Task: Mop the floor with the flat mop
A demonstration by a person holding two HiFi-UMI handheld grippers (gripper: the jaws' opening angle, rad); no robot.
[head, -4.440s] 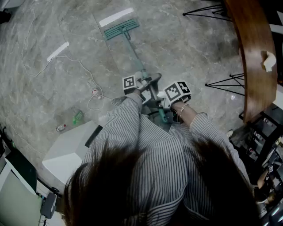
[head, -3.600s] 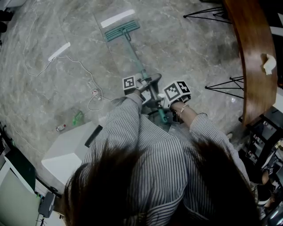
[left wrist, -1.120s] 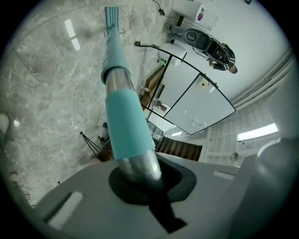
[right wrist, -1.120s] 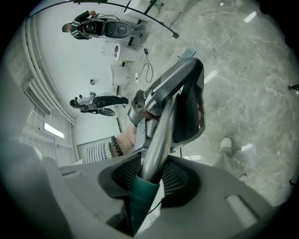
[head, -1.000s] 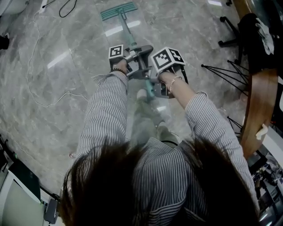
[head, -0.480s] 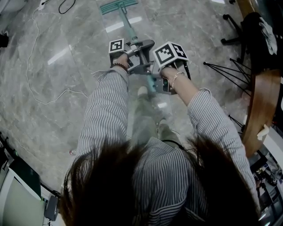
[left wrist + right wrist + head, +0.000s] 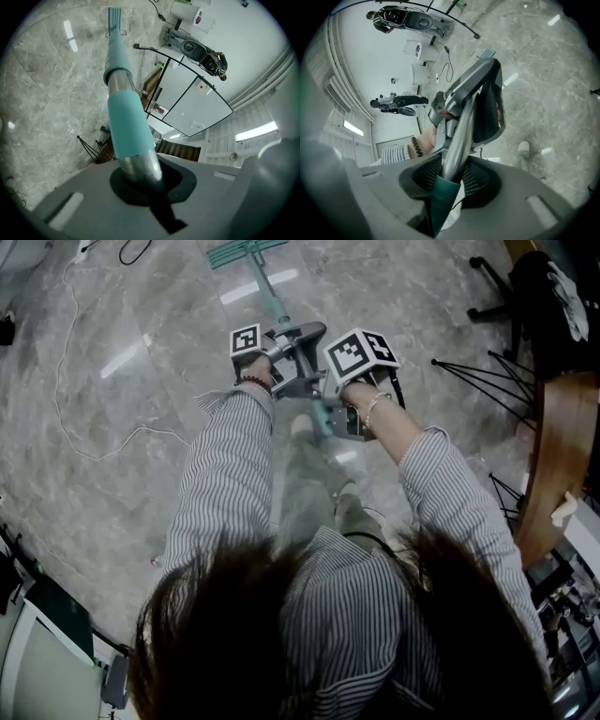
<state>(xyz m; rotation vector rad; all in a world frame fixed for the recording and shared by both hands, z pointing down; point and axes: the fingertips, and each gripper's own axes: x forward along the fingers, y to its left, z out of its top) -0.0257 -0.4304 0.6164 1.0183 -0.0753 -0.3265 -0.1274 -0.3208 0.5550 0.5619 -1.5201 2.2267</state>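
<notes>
The flat mop with a teal rectangular head (image 7: 246, 251) lies pad-down on the grey marbled stone floor (image 7: 112, 456) at the far edge of the head view, straight ahead of the person. Its silver metal pole with teal sleeves (image 7: 268, 294) slopes from the head back toward the person's body.

The left gripper (image 7: 140, 178) grips the pole at the farther spot, its jaws closed around a bare silver stretch just below a teal sleeve. The right gripper (image 7: 446, 183) grips the pole nearer the person, its ribbed black pads (image 7: 474, 180) pressed on either side where the silver tube meets a dark teal section. The two grippers sit close together, the left one just beyond the right.

The person's striped sleeves (image 7: 230, 484) reach forward on either side of the pole, and a light shoe (image 7: 301, 427) stands on the floor under the grippers. A thin white cable (image 7: 64, 381) trails across the floor at left. At right stand a curved brown wooden tabletop (image 7: 553, 456) and black wire legs (image 7: 478, 371).
</notes>
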